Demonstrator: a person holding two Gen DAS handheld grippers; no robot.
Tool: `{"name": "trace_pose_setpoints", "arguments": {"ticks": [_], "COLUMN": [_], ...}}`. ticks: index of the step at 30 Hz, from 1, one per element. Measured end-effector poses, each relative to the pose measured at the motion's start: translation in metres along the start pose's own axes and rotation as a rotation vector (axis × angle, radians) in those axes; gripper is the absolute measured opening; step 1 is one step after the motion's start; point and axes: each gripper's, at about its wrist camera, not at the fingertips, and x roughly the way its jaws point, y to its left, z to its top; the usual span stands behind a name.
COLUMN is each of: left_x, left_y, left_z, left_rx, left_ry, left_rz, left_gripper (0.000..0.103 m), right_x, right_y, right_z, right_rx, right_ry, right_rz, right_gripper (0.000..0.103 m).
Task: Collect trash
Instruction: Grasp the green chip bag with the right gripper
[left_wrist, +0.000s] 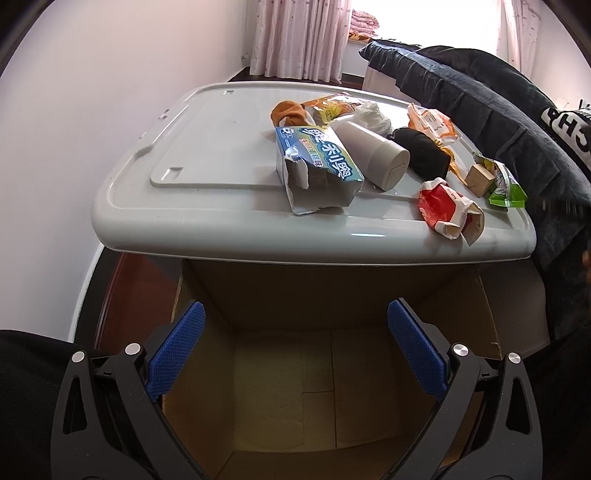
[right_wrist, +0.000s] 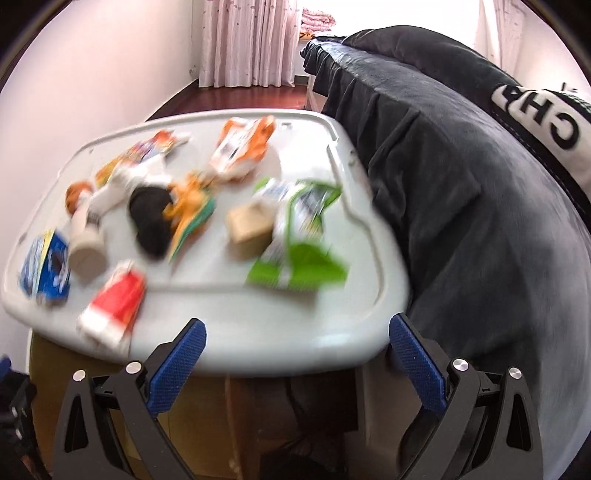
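Left wrist: left gripper spread wide, holding nothing, over one box; right gripper likewise; on lid, one cup, one carton, several wrappers.

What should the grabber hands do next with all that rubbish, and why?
Probably the right gripper should reach forward to the red wrapper at the grey lid's near edge. Both grippers are open and hold nothing, the cardboard box below shows no trash, and that wrapper lies closest.
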Motion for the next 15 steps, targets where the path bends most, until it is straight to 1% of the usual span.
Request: {"name": "trace_pose_setpoints", "arguments": {"ticks": [3, 5, 7, 8, 9, 11, 14, 15], "left_x": [0.001, 0.003, 0.005, 0.005, 0.005, 0.004, 0.004, 0.004], "left_y": [-0.002, -0.003, -0.004, -0.004, -0.003, -0.001, 0.003, 0.004], "left_z": [0.001, 0.002, 0.003, 0.003, 0.004, 0.005, 0.007, 0.008], "left_rx": [0.003, 0.004, 0.004, 0.003, 0.001, -0.007, -0.029, -0.034], "left_ry": [0.002, 0.009, 0.014, 0.014, 0.01, 0.004, 0.005, 0.007], "left_rz": [0.002, -0.003, -0.003, 0.0, 0.006, 0.014, 0.01, 0.009], "left_gripper": [0.097, 0.097, 0.097, 0.097, 0.097, 0.097, 0.097, 0.097], "right_x": [0.019, 0.034, 0.049, 0.054, 0.061, 0.073, 0.09, 0.094], "right_y": [-0.024, -0.033, -0.035, -0.036, -0.036, -0.035, -0.035, -0.034], "right_z": [0.03, 0.046, 0.057, 0.059, 0.062, 0.068, 0.074, 0.076], "right_rx": [0.135, 0.217, 0.269, 0.285, 0.298, 0.324, 0.352, 0.362], "right_ry": [0.056, 0.088, 0.129, 0.144, 0.165, 0.201, 0.241, 0.243], "right_rz": [0.099, 0.136, 0.135, 0.137, 0.136, 0.13, 0.118, 0.127], "right_gripper": [0.098, 0.098, 0.097, 0.094, 0.089, 0.084, 0.084, 0.084]}}
